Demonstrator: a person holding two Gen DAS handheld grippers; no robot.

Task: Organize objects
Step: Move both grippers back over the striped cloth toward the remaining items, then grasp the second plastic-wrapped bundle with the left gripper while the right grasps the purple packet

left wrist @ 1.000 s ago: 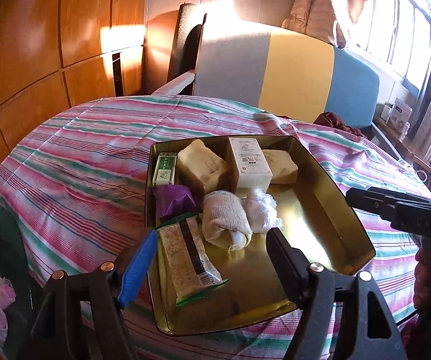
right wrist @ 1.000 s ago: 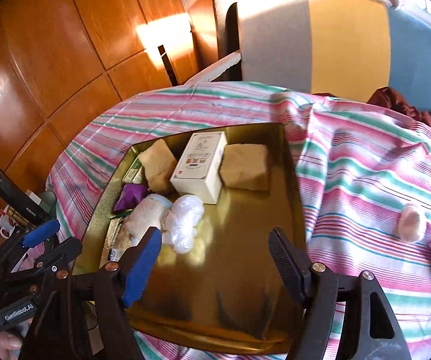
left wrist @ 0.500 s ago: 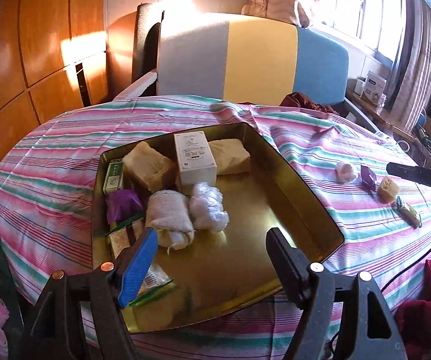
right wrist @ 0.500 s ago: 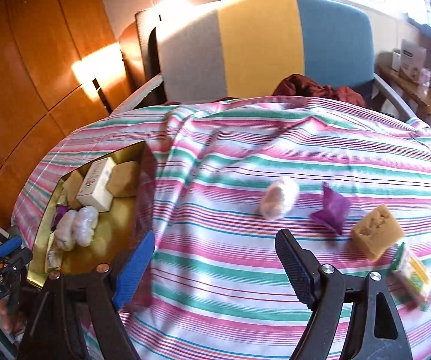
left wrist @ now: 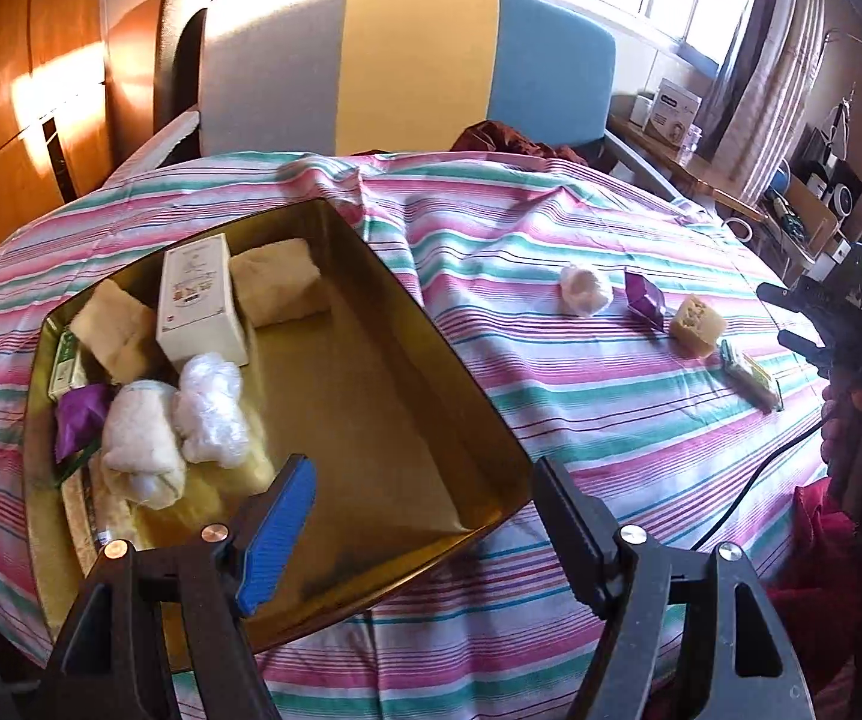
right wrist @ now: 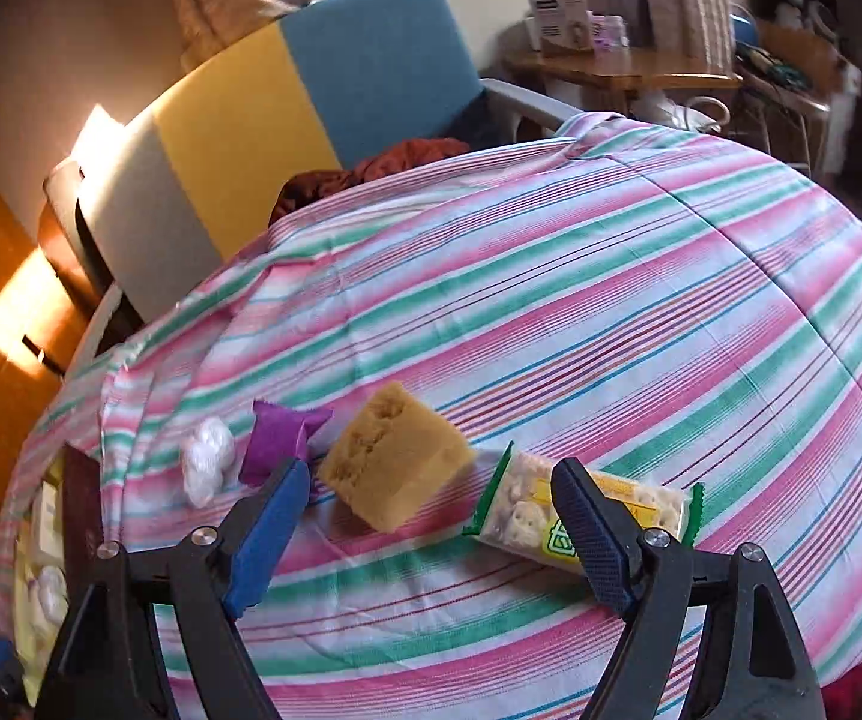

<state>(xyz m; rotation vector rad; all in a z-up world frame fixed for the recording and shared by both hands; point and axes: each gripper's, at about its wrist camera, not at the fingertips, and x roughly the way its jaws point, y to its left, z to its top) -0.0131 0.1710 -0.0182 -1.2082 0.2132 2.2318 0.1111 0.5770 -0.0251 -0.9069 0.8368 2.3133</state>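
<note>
A gold tray [left wrist: 455, 354] on the striped cloth holds a white box [left wrist: 197, 300], sponges, a rolled towel [left wrist: 137, 444], a plastic wad and a purple packet. My left gripper [left wrist: 425, 510] is open and empty over the tray's near right corner. My right gripper [right wrist: 425, 510] is open and empty just above the cloth. A yellow sponge [right wrist: 395, 456] lies just ahead between its fingers, and a snack bar [right wrist: 581, 510] lies partly behind its right finger. A purple packet [right wrist: 281, 432] and a white plastic wad [right wrist: 209, 456] lie left of the sponge. These loose things also show in the left wrist view [left wrist: 695, 324].
A chair [left wrist: 407, 66] with grey, yellow and blue back stands behind the round table. A red cloth [right wrist: 395, 162] lies on its seat. A side table [right wrist: 623, 72] with boxes stands by the window. The tray's edge shows at far left in the right wrist view [right wrist: 83, 510].
Both grippers have swung right. The right gripper left the tray and came down close to the sponge and snack bar. The left gripper moved from the tray's middle to its near right corner.
</note>
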